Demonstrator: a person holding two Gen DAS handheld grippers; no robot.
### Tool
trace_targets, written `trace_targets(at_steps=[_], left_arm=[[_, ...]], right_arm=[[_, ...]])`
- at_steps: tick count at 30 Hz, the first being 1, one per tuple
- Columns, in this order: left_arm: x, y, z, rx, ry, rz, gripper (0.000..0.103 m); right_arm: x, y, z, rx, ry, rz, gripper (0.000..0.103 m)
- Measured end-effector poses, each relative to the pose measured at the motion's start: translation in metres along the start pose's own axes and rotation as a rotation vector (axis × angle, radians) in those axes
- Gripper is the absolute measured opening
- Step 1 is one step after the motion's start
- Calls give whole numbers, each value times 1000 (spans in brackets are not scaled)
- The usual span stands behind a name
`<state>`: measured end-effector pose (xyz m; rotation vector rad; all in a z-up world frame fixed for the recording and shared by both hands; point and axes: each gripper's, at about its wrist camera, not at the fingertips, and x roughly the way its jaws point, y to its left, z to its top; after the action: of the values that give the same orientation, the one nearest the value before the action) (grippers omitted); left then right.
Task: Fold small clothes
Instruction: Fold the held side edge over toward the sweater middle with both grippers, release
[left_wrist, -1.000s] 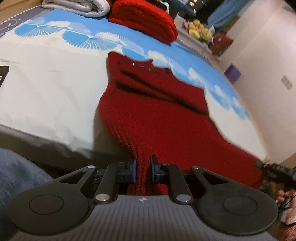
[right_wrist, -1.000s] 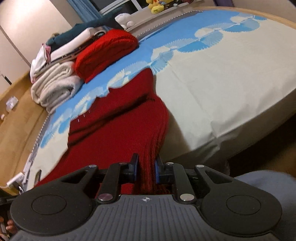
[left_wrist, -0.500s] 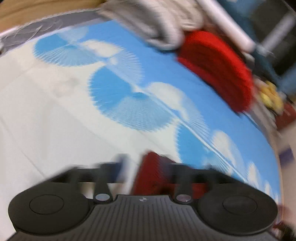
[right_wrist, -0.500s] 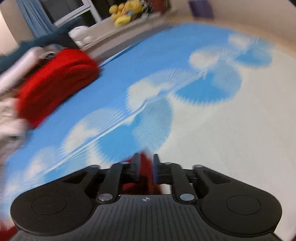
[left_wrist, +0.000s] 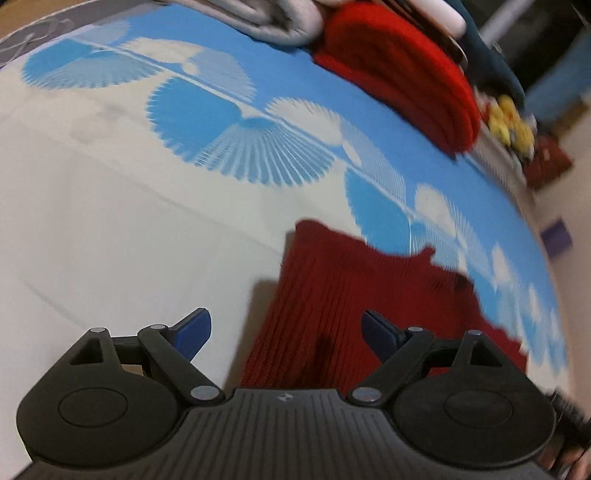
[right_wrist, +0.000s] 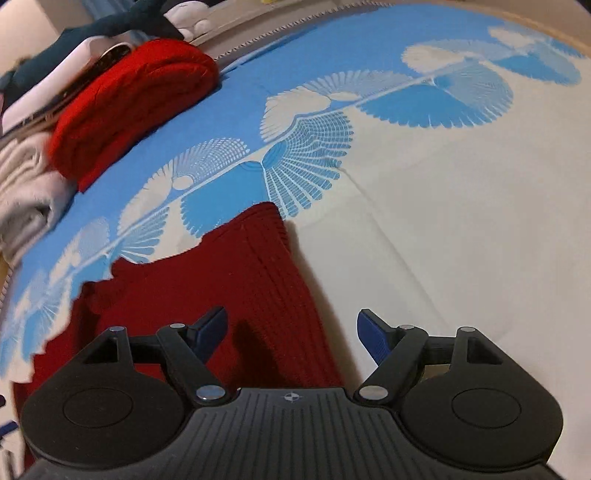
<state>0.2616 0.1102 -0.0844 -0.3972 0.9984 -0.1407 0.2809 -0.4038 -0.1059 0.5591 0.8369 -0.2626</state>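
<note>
Sweater (left_wrist: 369, 306) flat on bed (left_wrist: 129, 221), folded pile (left_wrist: 399, 74) behind.

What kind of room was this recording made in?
Probably a bedroom: a bed with a blue-and-white fan-print sheet, stacked folded clothes including a bright red knit, and yellow plush toys nearby.

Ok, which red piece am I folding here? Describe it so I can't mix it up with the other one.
Start from the bed sheet, white with a blue fan print. The piece you want is the dark red ribbed knit lying flat on it, right in front of both open tools. The other red sweater is brighter, already folded thick, and sits at the far edge in the clothes pile.
</note>
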Motion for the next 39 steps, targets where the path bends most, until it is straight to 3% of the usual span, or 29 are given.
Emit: trace_targets(at_steps=[4,5,6,8,10,16,20,24,27,31,32,34,36,37,38,39], left_arm=[[20,-9,-4,96,27,-43,92],[28,-12,-2,121,19,-38,84],[31,-17,-2,148,-2,-5,52],[35,-22,1,167,-5,3,14],[26,-27,3,178,-41,-14,13],[-28,-42,-1,241,-176,-85,11],[-59,-54,4,262,-281,-120,11],[-62,-60,21,221,-358,-106,11],[-25,-55,38,181,-311,-34,11],[51,-34,41,136,-135,129,12],[62,-31,40,130,-114,151,14],[67,-27,40,114,-116,166,19],[59,-28,42,109,-148,166,23],[52,-29,43,111,-171,177,29],[47,-29,44,107,-185,190,41],[41,-28,45,101,-199,196,44]], right_arm=[[20,9,4,-77,-2,50,80],[26,11,7,-91,-11,39,79],[28,16,7,-108,-22,24,74],[29,26,8,-181,-44,0,30],[20,39,11,-208,-60,-40,13],[-28,58,6,-299,-159,-66,12],[-71,58,8,-260,-275,4,12],[-76,62,25,-220,-381,-1,12],[-44,63,40,-188,-369,-44,12],[33,52,37,-154,-210,-151,12],[52,45,32,-144,-163,-192,13],[65,41,26,-160,-157,-206,19],[59,45,27,-190,-189,-247,39],[55,47,29,-201,-210,-267,50],[48,48,29,-219,-237,-287,54],[42,49,30,-237,-256,-298,54]])
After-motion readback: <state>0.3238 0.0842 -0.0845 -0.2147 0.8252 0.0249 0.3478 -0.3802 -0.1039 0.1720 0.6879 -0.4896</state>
